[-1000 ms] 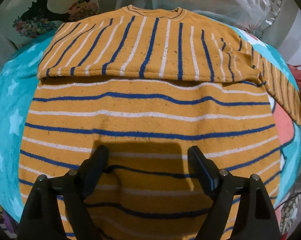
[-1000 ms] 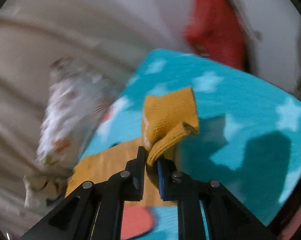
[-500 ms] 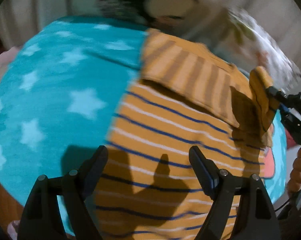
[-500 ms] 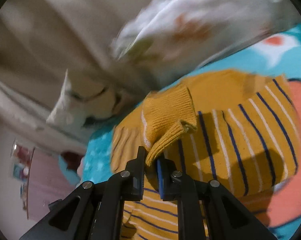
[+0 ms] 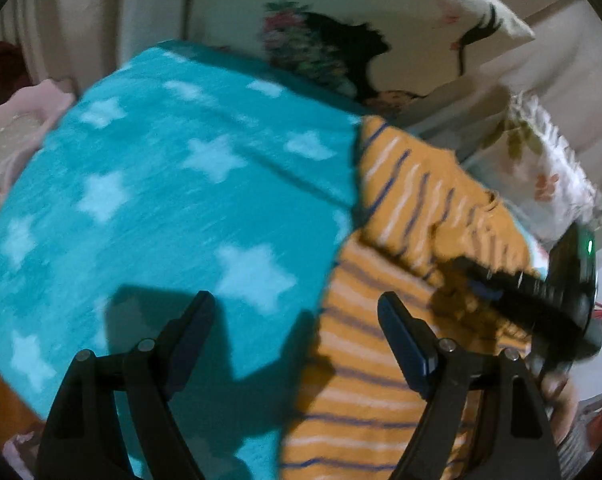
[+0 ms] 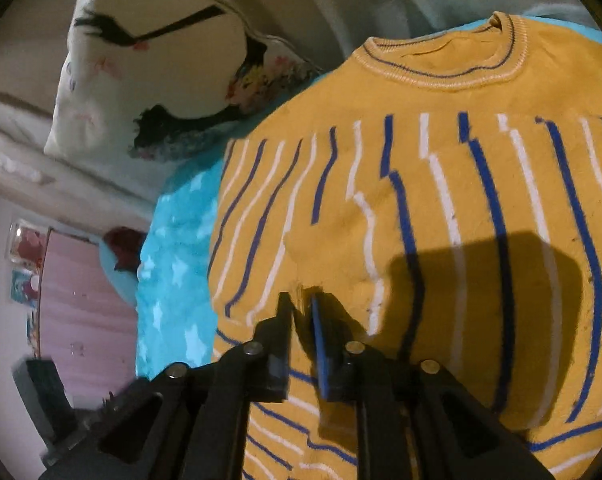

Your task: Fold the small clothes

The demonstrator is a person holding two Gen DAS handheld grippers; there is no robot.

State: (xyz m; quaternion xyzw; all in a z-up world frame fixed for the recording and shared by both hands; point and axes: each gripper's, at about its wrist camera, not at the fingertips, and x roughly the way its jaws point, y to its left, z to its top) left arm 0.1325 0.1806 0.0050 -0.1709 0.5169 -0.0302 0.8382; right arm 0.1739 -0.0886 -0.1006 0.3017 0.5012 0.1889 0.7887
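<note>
An orange sweater [image 6: 481, 208] with blue and white stripes lies flat on a teal star blanket [image 6: 173, 264], collar at the far end. One sleeve [image 6: 341, 200] is folded across its chest. My right gripper [image 6: 301, 308] sits low on that sleeve's end; its jaws are opening, a narrow gap shows between them, and the cuff lies flat under the tips, not pinched. In the left wrist view my left gripper [image 5: 297, 316] stands open and empty above the blanket [image 5: 161, 200], at the sweater's [image 5: 381, 380] left edge. The right gripper [image 5: 461, 270] shows there, blurred, over the sweater.
Printed pillows [image 5: 441, 20] lean behind the blanket, one of them [image 6: 149, 80] close to the sweater's shoulder, and a floral one [image 5: 541, 176] lies at the right. A person's hand [image 5: 557, 396] holds the right gripper. A pink cloth [image 5: 25, 108] lies beyond the blanket's left edge.
The right gripper carried the sleeve cuff across and down onto the sweater's chest, then parted its jaws; the cuff no longer stands up between them. The left gripper swung left off the sweater, over the blanket.
</note>
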